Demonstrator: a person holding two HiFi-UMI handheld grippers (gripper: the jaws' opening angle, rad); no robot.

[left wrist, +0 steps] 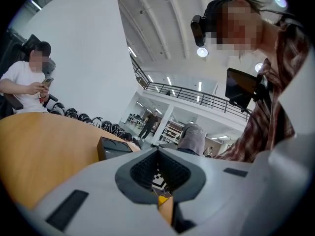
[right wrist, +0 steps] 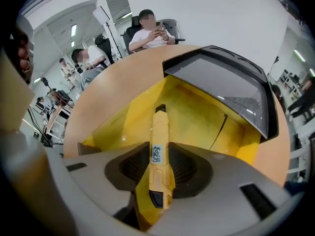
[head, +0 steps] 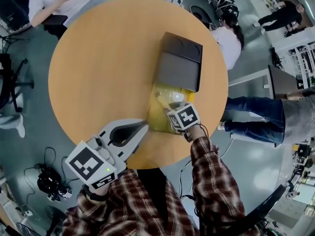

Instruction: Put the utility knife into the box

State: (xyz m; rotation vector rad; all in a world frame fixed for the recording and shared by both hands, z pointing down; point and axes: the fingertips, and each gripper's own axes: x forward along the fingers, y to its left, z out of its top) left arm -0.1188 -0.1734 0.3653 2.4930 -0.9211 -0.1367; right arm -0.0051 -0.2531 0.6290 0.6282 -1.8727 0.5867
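Box mouth: near half of the yellow box [head: 156, 113] open from above.
Lid [head: 179, 65]: dark, covers the far half (no entry there).
Table [head: 98, 68]: bare left of the box.

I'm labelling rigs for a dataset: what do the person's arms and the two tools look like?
Both arms wear red-brown plaid shirt sleeves. The left tool and right tool are light grey moulded shells with dark ribbed pads, tapering to two jaws. Each carries a marker cube printed with black-and-white squares.
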